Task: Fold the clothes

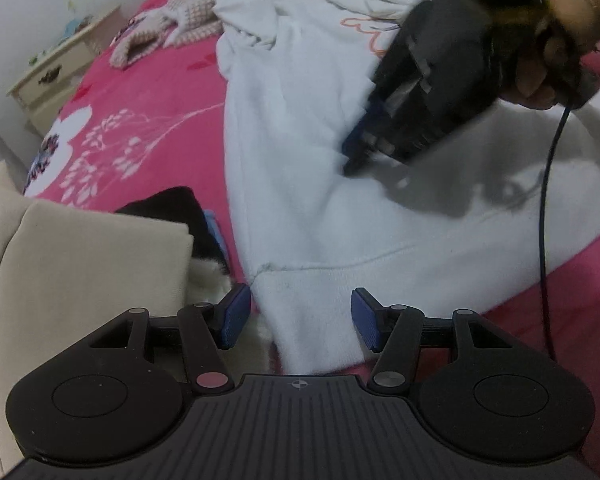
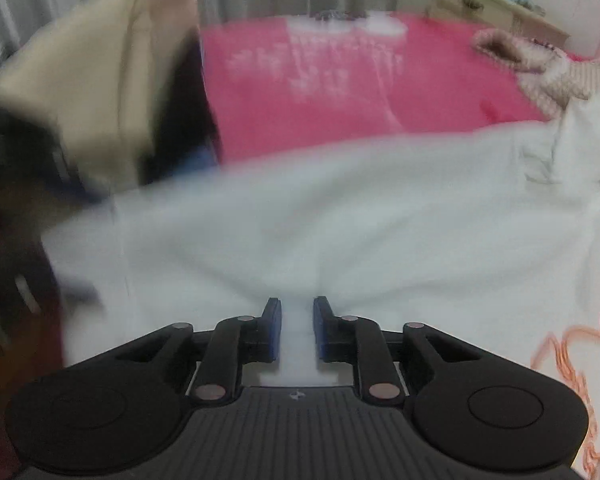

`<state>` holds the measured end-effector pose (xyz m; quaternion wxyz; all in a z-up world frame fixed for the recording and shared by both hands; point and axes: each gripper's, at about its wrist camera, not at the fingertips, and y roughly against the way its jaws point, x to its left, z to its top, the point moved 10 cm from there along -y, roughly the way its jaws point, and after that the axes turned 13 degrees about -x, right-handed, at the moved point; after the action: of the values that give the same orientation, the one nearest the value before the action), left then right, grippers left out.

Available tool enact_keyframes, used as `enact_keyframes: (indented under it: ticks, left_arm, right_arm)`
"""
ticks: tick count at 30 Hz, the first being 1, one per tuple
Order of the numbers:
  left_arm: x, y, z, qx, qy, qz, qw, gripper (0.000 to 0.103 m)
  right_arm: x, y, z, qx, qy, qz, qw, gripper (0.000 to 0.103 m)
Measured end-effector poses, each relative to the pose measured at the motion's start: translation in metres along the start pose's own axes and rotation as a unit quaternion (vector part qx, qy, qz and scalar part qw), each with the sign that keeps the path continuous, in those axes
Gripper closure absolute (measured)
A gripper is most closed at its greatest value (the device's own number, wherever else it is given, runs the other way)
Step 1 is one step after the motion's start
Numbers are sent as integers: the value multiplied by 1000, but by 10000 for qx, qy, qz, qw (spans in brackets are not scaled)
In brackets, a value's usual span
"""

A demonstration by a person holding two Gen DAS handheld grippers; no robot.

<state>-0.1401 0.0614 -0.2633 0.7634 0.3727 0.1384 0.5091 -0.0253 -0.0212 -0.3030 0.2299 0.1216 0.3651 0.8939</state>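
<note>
The white sweatshirt (image 1: 300, 152) is lying spread on the pink bedspread (image 1: 152, 92), looking soft, thick and floppy; the right gripper (image 2: 297, 330) is pinching a ridge mid-body; the left gripper (image 1: 300, 316) is hanging released over the near hem, the firmer handhold.

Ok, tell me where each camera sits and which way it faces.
Left wrist: on the left gripper, jaws open, angled down at the white sweatshirt; shows the right gripper and a hand.
Right wrist: on the right gripper, pinching that sweatshirt.
Shared: sweatshirt, pink bedspread, beige folded pile.
</note>
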Motion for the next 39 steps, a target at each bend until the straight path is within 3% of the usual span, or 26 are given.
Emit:
enact_keyframes:
  ticks: [2,4,7,9,16,18,19,20,21,22,25,31,32,35,37,39]
  left_arm:
    - [0,1,3,-53,50,-72,9999,47]
    - [1,2,5,-91,152,-130,9998,47]
    - [7,0,5,-21,466,-119,9988,47]
    - [9,-2,5,37,595,-60,9982,48]
    - [4,-3,1,147,402,97,9990,47]
    - [1,-2,-2,134,324,126,9993,48]
    - [0,-1,-4,127,291,141,9994,49]
    - [-1,-1,-5,118,274,163,9994,52]
    - [0,-1,-7,103,292,200,9993,65]
    - [2,0,-8,89,310,237,9992,80]
    - [8,5,-10,39,386,199,9991,95]
    - [11,9,-13,99,240,258,9993,93]
    - [12,11,-11,70,235,260,9994,92]
    - [21,28,0,-290,374,315,9984,76]
    - [30,42,9,-619,454,409,9962,73]
    - [31,52,19,-879,624,204,9940,72]
  right_arm:
    - [-13,12,7,-22,-561,-126,9983,85]
    - [-26,24,28,-337,-1357,-165,9900,82]
    - [-40,24,58,-631,-2451,-114,9674,76]
    - [-51,12,74,-701,-3022,-216,9504,62]
    - [-91,-42,79,-264,-4068,-832,9093,62]
    - [-97,-56,77,-168,-4139,-975,9049,69]
    - [-97,-62,74,-94,-4113,-1011,9058,76]
    - [-95,-68,71,2,-3983,-1086,9108,93]
    - [-93,-69,72,-4,-3809,-1118,9178,99]
    - [-88,-68,77,-109,-3646,-1054,9251,100]
    - [-78,-63,93,-416,-3221,-878,9417,101]
    - [-68,-95,87,-230,-2773,-998,9553,96]
    - [-69,-95,87,-327,-2849,-984,9529,92]
    - [-73,-80,96,-410,-3254,-678,9423,57]
    - [-79,-59,104,-370,-3166,-701,9452,56]
    - [-87,-26,112,-303,-2922,-828,9523,56]
